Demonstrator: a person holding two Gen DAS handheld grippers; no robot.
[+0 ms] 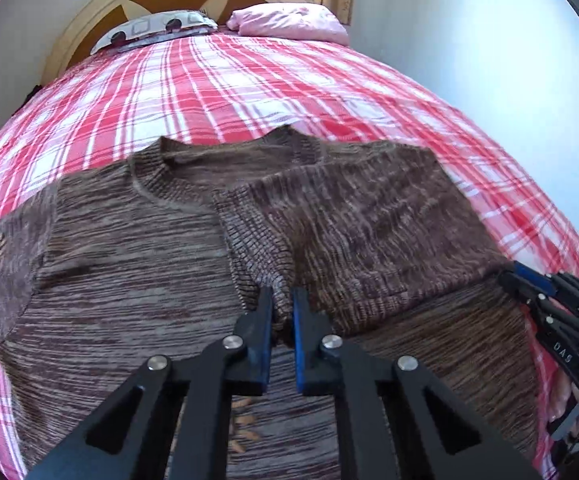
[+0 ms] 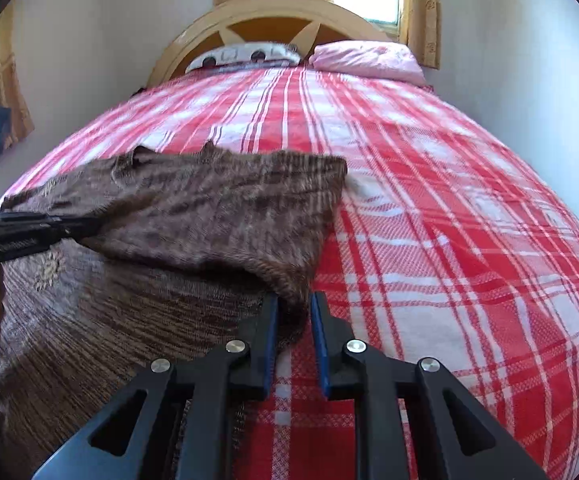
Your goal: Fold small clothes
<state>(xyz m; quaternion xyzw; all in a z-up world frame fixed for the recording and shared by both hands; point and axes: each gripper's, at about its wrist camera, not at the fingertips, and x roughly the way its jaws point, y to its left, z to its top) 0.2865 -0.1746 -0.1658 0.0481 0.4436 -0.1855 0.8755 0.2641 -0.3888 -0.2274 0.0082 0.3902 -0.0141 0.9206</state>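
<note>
With my left tool [image 1: 282, 312] clamped on the ribbed cuff and my right tool [image 2: 294, 312] clamped on the edge of the brown knitted sweater [image 1: 129, 248] at lower centre on the red checked bed [image 1: 249, 80], I should lay the sleeve flat and smooth, I think.

A brown, streaky knitted sweater [image 1: 121, 256] lies flat on the red-and-white plaid bed [image 1: 225, 92], neckline toward the headboard. Its right sleeve [image 1: 361, 216] is folded across the chest, the ribbed cuff [image 1: 257, 252] ending near the middle of the body (a small tan embroidered motif shows on the other shoulder). The folded sleeve's outer edge sits slightly raised.
</note>
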